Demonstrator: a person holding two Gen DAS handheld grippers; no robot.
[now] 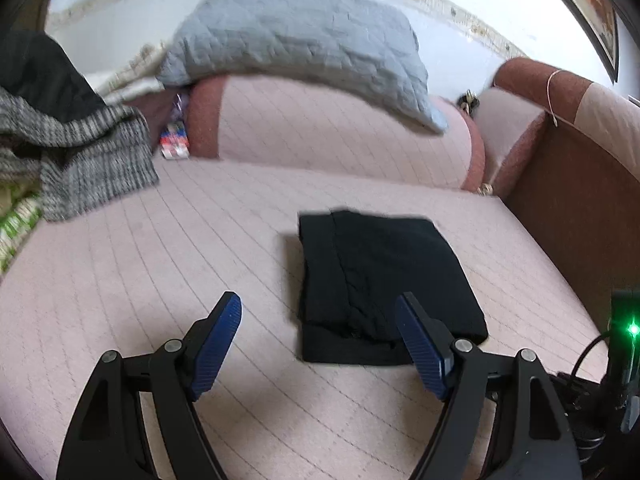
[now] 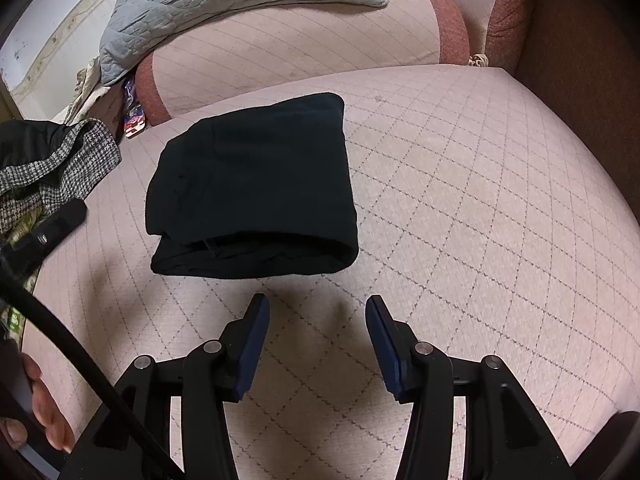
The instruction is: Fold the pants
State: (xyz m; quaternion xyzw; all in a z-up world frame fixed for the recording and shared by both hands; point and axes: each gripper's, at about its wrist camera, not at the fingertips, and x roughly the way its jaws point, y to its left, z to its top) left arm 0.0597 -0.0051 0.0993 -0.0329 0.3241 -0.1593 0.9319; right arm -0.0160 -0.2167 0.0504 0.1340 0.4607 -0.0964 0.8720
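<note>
Black pants (image 1: 376, 280) lie folded into a compact rectangle on the pink quilted sofa seat (image 1: 160, 272). My left gripper (image 1: 320, 304) hovers open over the seat, its right blue pad in front of the pants' near edge, nothing between the pads. In the right wrist view the same folded pants (image 2: 256, 192) rest ahead and slightly left of my right gripper (image 2: 318, 304), which is open, empty and apart from the cloth. The left gripper's tip (image 2: 60, 220) shows at the left edge there.
A grey quilted blanket (image 1: 304, 44) drapes over the pink back cushion (image 1: 340, 136). A houndstooth and black garment pile (image 1: 72, 148) lies at the left. A brown armrest (image 1: 576, 216) bounds the right. A hand (image 2: 44, 412) and cable (image 2: 80, 360) appear at lower left.
</note>
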